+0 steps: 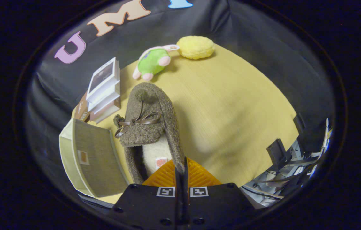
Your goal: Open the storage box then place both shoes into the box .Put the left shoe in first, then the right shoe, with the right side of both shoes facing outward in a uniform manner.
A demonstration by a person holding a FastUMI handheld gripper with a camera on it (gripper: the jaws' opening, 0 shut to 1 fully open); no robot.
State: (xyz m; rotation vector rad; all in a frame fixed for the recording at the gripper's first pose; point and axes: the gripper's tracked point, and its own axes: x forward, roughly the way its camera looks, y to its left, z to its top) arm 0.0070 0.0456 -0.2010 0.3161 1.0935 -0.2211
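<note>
The gripper (181, 166) was clamped on the shoe (150, 126), its orange fingers (167, 175) nearly together and pinching the collar wall on one side of the opening. The shoe, brown and woolly with a ribbon bow (137, 123) and pale lining, hung toe-away from the fingers, above the wooden table (231, 108). The box (88, 159) sat just beside the shoe, lid side facing up; whether it stood open could not be told. Beyond the shoe lay a stack of books (103, 91), a green plush toy (151, 62) and a yellow cushion (195, 47).
</note>
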